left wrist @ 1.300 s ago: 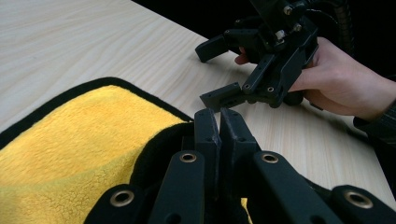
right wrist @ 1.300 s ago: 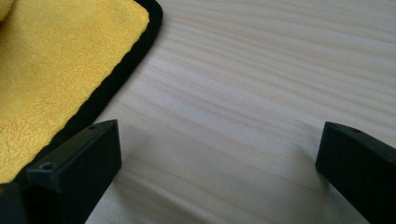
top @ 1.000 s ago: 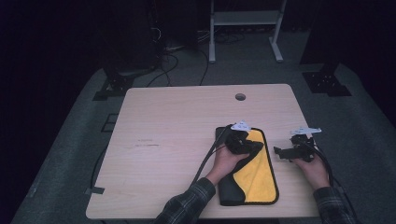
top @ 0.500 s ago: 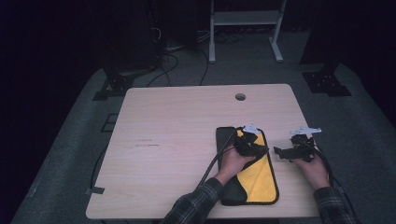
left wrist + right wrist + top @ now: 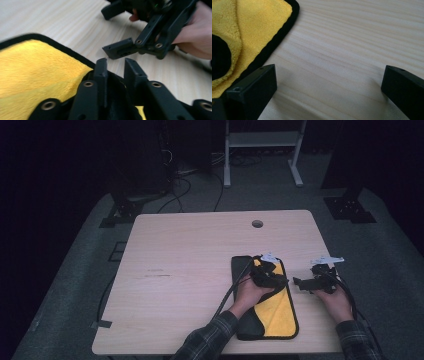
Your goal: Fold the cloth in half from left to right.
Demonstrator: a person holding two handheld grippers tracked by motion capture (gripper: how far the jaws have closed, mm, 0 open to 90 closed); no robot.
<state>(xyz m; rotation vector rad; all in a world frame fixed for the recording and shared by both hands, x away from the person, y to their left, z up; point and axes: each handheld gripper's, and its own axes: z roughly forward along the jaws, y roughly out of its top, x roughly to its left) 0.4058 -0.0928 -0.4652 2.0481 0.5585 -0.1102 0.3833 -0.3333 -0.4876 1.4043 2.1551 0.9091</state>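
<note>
Left gripper (image 5: 270, 270) jaws had just been parting over the yellow microfiber cloth (image 5: 276, 312), seemingly released; right gripper (image 5: 306, 284) jaws gaped empty.

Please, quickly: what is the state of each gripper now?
Left gripper: jaws just opening, slightly apart, over the yellow cloth.
Right gripper: open, empty.

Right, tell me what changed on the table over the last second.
The left gripper slid a little toward the right edge of the yellow cloth, and its jaws have just been opening, with a small gap now and a dark fold of cloth low between them. The right gripper stayed put on the bare table, jaws wide apart. The cloth lies folded as before.
</note>
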